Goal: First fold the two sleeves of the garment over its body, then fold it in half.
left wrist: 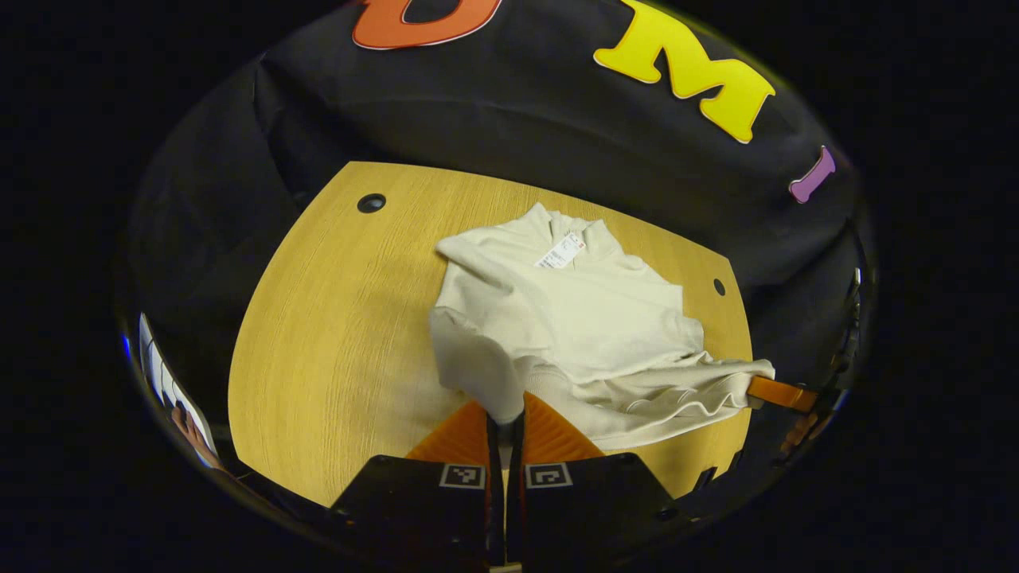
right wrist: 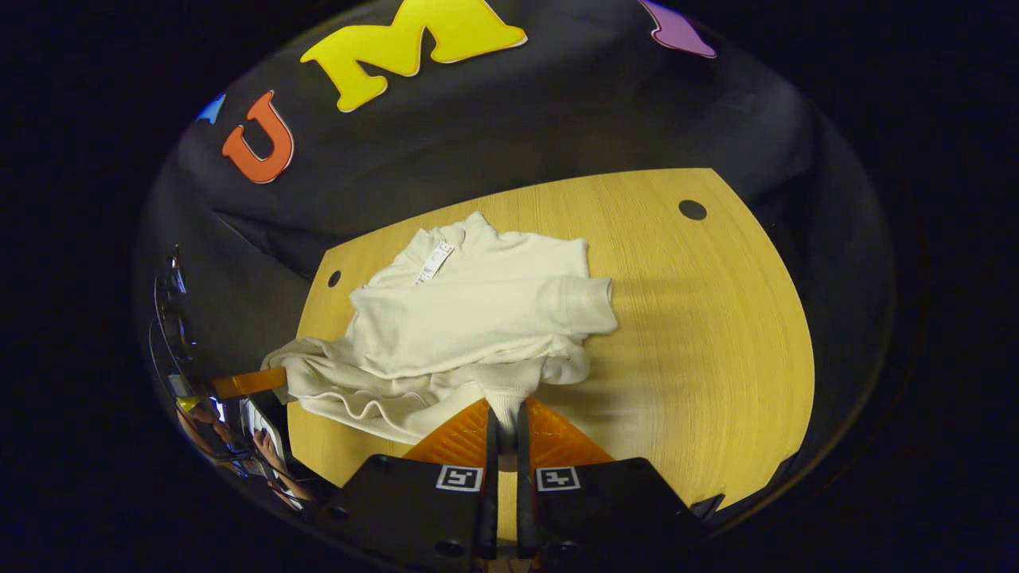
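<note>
A cream garment lies on the wooden table, collar and paper tag at the far side. Both sleeves are laid across its body. Its near hem is bunched and lifted off the table. My left gripper is shut on one corner of that hem. In the right gripper view my right gripper is shut on the other corner. The right gripper also shows at the hem's far right in the left gripper view, and the left gripper at the hem's left end in the right gripper view.
The table has round cable holes near its far corners. Black cloth wall stands behind it. A person's hand shows low at the left of the right gripper view.
</note>
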`<action>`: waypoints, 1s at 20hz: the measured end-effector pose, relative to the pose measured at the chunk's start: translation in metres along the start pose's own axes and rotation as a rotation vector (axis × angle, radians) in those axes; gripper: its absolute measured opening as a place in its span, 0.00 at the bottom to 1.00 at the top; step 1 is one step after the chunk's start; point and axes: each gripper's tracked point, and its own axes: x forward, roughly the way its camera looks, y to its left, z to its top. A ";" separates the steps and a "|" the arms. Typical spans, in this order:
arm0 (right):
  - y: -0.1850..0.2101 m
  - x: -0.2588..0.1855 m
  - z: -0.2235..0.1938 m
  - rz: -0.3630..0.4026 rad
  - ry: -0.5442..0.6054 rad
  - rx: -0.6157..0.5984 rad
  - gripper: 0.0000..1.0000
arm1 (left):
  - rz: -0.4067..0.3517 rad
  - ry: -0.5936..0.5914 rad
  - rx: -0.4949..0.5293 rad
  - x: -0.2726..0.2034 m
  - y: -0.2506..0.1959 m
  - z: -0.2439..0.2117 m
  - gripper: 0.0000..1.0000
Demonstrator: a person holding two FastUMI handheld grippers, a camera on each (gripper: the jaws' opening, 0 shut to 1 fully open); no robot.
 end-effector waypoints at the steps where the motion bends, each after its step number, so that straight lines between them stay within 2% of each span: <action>1: 0.000 0.006 0.012 -0.003 -0.004 -0.003 0.10 | -0.002 0.004 -0.002 -0.011 0.002 0.021 0.04; 3: 0.002 0.019 0.036 -0.012 -0.002 -0.010 0.10 | -0.015 0.009 -0.012 -0.053 0.014 0.068 0.04; 4: 0.005 0.033 0.049 -0.017 -0.001 -0.006 0.10 | -0.021 0.013 -0.012 0.005 0.000 0.026 0.04; 5: 0.009 0.045 0.061 -0.016 0.003 0.004 0.10 | -0.022 0.026 -0.011 -0.011 0.004 0.060 0.04; 7: 0.010 0.066 0.079 -0.015 0.008 0.015 0.10 | -0.028 0.049 -0.032 0.002 0.003 0.076 0.05; 11: 0.006 0.109 0.098 0.000 0.038 0.070 0.10 | -0.022 0.067 -0.058 0.049 0.011 0.094 0.04; 13: 0.005 0.134 0.107 -0.003 0.038 0.086 0.10 | -0.032 0.081 -0.091 0.071 0.010 0.095 0.07; 18: 0.000 0.179 0.121 -0.016 0.007 0.136 0.10 | -0.042 0.053 -0.071 0.113 0.014 0.111 0.11; 20: -0.004 0.186 0.124 -0.033 -0.012 0.137 0.11 | -0.058 0.038 -0.066 0.121 0.013 0.114 0.17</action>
